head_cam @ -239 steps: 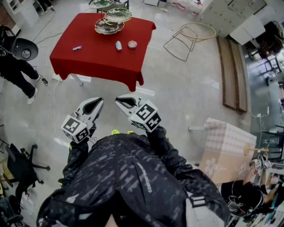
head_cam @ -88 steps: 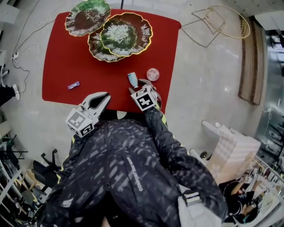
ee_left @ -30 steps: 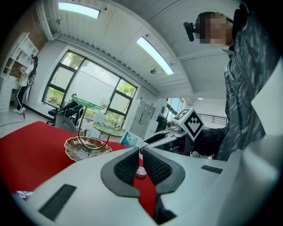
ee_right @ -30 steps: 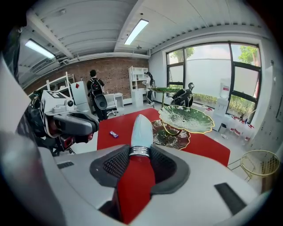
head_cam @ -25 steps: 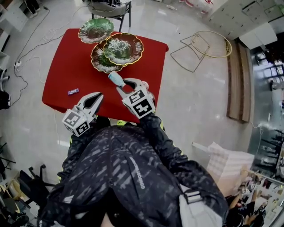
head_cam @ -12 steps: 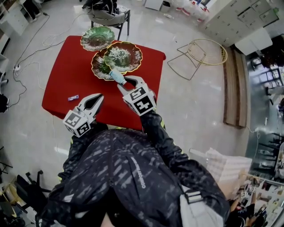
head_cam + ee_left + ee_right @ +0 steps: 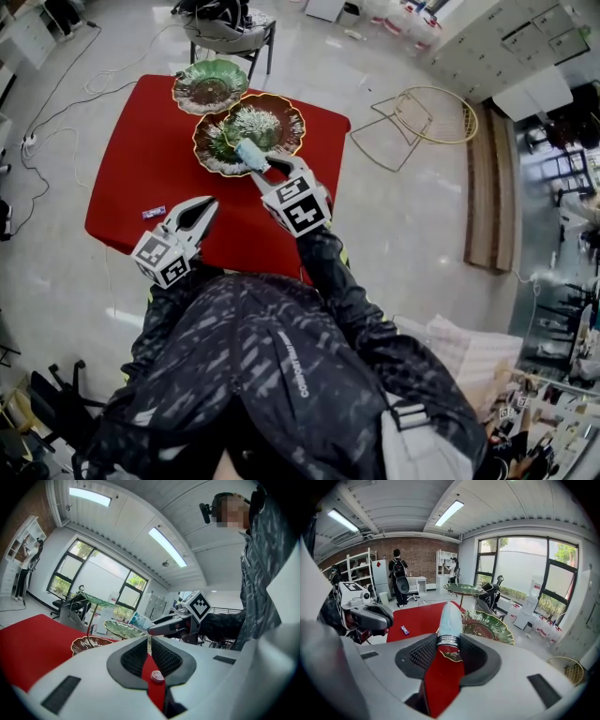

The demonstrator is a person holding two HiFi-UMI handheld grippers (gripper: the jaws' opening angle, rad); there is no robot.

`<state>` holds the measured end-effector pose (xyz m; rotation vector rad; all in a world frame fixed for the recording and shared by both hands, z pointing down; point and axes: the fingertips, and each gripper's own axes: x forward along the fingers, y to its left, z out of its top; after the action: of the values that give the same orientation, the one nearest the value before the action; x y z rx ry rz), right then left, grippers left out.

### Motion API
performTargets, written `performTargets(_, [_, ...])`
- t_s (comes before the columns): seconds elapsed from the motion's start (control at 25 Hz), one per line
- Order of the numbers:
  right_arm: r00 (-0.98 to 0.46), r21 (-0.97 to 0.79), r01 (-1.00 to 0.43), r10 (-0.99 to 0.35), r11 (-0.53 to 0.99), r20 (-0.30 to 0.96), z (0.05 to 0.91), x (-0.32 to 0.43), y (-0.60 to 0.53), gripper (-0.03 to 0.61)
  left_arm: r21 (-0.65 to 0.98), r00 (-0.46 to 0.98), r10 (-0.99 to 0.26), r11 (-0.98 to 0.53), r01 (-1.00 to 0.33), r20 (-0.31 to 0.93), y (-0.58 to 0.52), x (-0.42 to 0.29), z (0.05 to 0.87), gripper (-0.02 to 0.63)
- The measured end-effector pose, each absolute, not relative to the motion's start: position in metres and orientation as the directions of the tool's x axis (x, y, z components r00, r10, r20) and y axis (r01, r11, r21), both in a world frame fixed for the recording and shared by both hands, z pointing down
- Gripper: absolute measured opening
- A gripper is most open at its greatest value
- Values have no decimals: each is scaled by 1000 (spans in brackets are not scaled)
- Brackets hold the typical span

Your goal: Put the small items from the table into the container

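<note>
The right claw (image 7: 265,169) grips a pale blue tube (image 7: 249,153) by its silver-banded end, over the near rim of the brown leaf-shaped dish (image 7: 281,112) by the worktop's (image 7: 141,141) far edge; the left claw (image 7: 207,205) hangs closed and empty above the near edge; a small wrapped bar (image 7: 155,212) lies near the left edge.

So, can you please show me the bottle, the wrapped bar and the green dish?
bottle (image 7: 249,154), head view, its pale blue body
wrapped bar (image 7: 154,213), head view, its middle
green dish (image 7: 210,86), head view, bare inner surface
</note>
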<state>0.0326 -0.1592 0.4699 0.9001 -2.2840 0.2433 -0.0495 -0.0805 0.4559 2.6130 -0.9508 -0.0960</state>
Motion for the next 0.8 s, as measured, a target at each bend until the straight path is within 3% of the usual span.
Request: performTargets(0.8, [-468, 41, -711, -516, 702, 717, 515, 39, -211, 152, 364, 789, -602, -711, -601, 126, -100, -68, 476, 31])
